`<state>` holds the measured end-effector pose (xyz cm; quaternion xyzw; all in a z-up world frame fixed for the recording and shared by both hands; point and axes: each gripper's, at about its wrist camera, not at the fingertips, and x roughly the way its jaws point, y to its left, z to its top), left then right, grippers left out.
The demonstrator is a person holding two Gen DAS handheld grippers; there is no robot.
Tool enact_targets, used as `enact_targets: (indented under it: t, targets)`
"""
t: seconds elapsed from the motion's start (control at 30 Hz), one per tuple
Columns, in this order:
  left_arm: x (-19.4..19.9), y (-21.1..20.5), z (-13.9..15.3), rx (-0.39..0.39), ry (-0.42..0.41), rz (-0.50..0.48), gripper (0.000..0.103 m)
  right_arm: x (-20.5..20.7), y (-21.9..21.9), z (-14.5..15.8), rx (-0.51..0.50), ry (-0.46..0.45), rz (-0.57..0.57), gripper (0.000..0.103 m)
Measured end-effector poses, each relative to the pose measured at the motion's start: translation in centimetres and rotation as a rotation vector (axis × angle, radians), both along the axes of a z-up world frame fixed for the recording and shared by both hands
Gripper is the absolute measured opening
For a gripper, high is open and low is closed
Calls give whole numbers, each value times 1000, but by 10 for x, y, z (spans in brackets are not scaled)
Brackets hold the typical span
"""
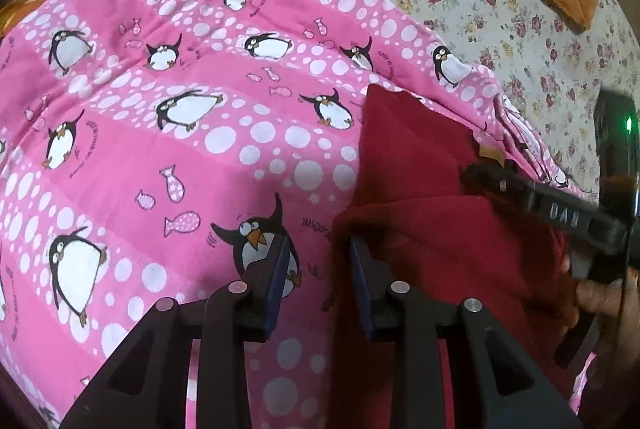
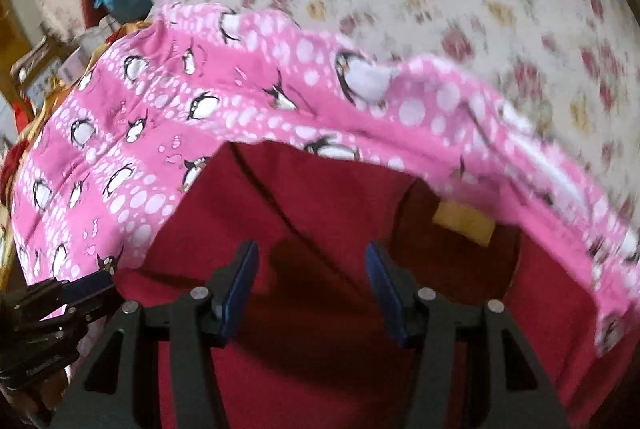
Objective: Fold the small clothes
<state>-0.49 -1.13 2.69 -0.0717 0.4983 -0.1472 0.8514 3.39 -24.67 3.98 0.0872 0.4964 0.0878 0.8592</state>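
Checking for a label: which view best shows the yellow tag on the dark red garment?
The right wrist view: the yellow tag faces the camera inside the dark red garment. The left wrist view shows only a sliver.

Left black 2-finger gripper with blue pads [image 1: 316, 281] has its jaws parted, nothing pinched between them, both fingers pointing forward and slightly down. Right black 2-finger gripper with blue pads [image 2: 312, 293] is spread wider, also with nothing clamped, and from the left wrist view it reaches in from the right edge as a blurry black arm with a bit of the person's bare hand [image 1: 600, 295] wrapped around its handle. The right wrist view catches the left one low at the left edge.
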Motion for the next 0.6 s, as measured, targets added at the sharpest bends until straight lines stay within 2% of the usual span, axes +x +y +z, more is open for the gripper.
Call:
enact_targets:
  t: [0.13, 0.23, 0.33, 0.43, 0.5, 0.6]
  targets:
    - [-6, -1, 12, 23, -56, 2, 10, -16, -7, -1, -17, -3, -5, 60]
    - [-14, 8, 27, 66, -127, 46, 13, -16, -7, 6, -16, -12, 8, 60]
    - [-20, 29, 37, 4, -117, 99, 23, -10, -1, 10, 1, -26, 31, 60]
    - [-33, 46, 46, -30, -143, 144, 28, 3, 16, 7, -19, -24, 79, 60]
    - [-42, 53, 46, -30, -152, 167, 30, 12, 28, 5, -29, -20, 113, 61]
    - [-52, 61, 40, -54, -120, 174, 30, 27, 42, -5, -58, 12, 151, 65]
